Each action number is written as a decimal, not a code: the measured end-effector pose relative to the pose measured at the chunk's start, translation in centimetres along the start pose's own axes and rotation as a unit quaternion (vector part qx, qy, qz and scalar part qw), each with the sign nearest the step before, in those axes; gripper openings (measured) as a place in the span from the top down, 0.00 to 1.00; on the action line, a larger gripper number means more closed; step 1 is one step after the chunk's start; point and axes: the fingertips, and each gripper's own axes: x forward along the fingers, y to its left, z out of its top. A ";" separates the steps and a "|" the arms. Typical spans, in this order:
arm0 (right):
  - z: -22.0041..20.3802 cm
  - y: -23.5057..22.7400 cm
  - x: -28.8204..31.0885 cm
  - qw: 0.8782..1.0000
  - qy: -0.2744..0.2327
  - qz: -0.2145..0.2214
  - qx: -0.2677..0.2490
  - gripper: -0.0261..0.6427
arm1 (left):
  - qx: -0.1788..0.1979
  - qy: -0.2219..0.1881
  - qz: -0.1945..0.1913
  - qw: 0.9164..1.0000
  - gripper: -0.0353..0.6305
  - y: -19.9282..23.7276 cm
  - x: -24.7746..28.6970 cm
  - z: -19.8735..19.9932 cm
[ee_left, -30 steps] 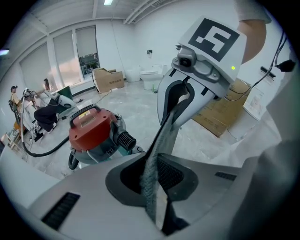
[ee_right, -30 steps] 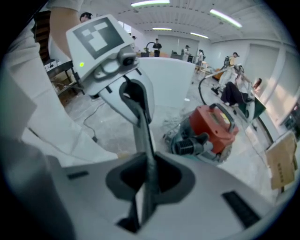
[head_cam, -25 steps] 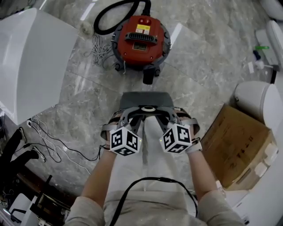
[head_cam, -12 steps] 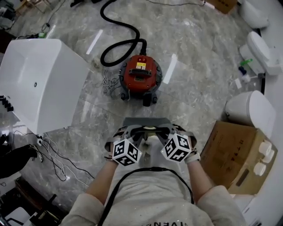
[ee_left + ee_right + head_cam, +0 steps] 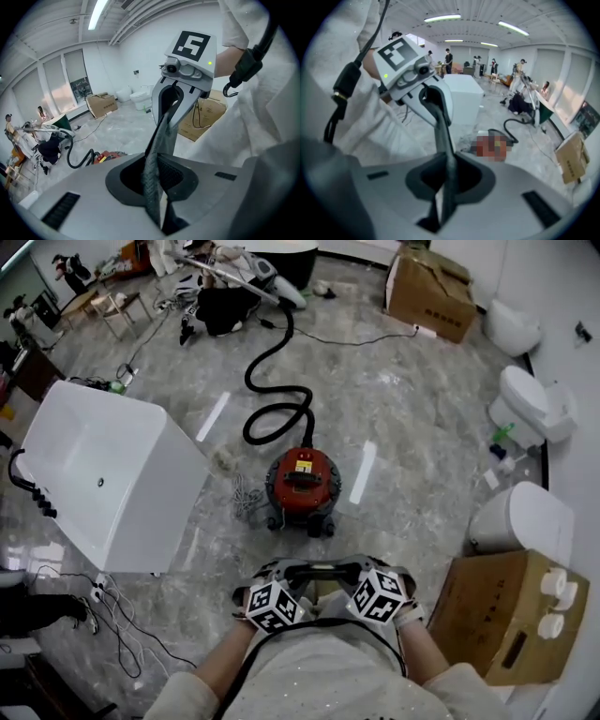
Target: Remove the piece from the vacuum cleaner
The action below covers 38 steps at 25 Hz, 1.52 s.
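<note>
Grey marbled floor fills the head view, strewn with cables at the lower left and cluttered along the top edge. At the centre of that view stands a red round vacuum cleaner, upright on the floor. Its black ribbed hose snakes towards the top of the frame, where its far end is lost among the clutter. A large white tub-shaped unit lies left of the vacuum cleaner. A brown cardboard box sits at the lower right, cut off by the frame edge, with white toilets above it. Both grippers hang at the bottom centre, close to the person's chest and well apart from the vacuum cleaner, pointing towards each other. The left gripper has its jaws pressed together with nothing seen between them, and its own grey body hides most of the vacuum cleaner. The right gripper likewise has its jaws together and empty. Whether the two sets of tips touch cannot be made out, nor can the vacuum cleaner's removable piece.
</note>
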 end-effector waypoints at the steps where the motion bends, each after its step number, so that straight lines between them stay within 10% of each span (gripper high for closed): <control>1: 0.3 -0.1 -0.5 1.000 -0.003 -0.002 -0.002 0.89 | 0.002 -0.002 0.003 1.000 0.85 0.2 -0.3 0.4; 38: 5.3 -0.9 -5.8 0.999 -0.015 0.043 -0.029 0.89 | -0.047 0.000 -0.002 0.999 0.85 1.9 -6.1 4.6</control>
